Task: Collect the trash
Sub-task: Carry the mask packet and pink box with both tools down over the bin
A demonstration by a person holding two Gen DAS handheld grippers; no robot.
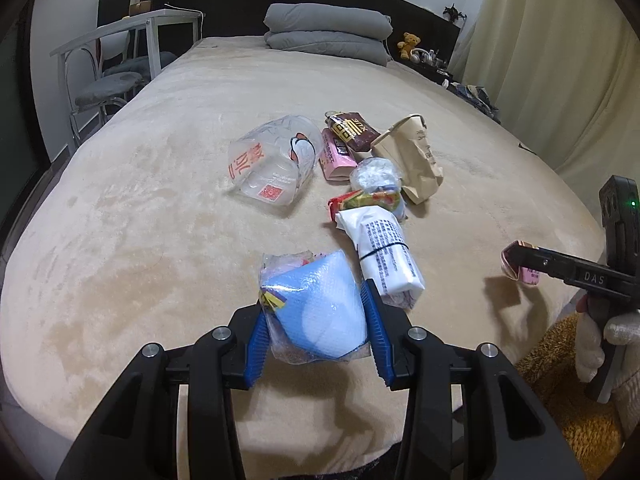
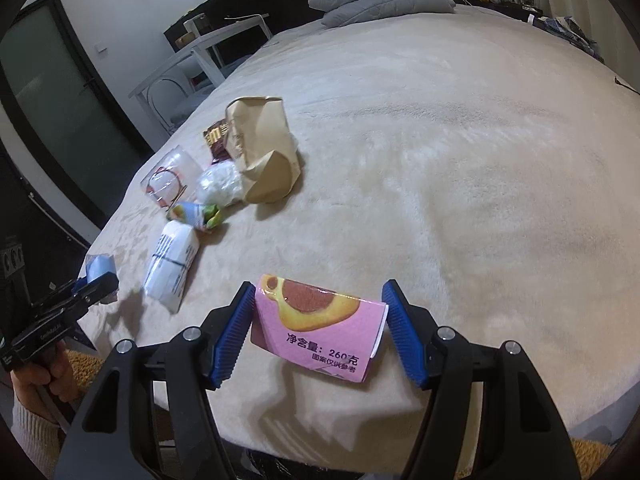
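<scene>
Left tongs (image 1: 316, 332): closed on a blue bag (image 1: 314, 320), lifted a little off the bed (image 1: 140, 220).
Right tongs (image 2: 320, 330): closed on a pink box (image 2: 320, 326), also off the bed.
Done: two bits of trash are picked up.
Left to do: a pile lies ahead of both tongs. It has a clear tub (image 1: 276, 160), a brown bag (image 1: 416, 156), a white roll (image 1: 384, 252) and some wrappers (image 1: 352, 130).
Bin: none can be seen.
In the way: nothing sits between the tongs and the pile.
</scene>
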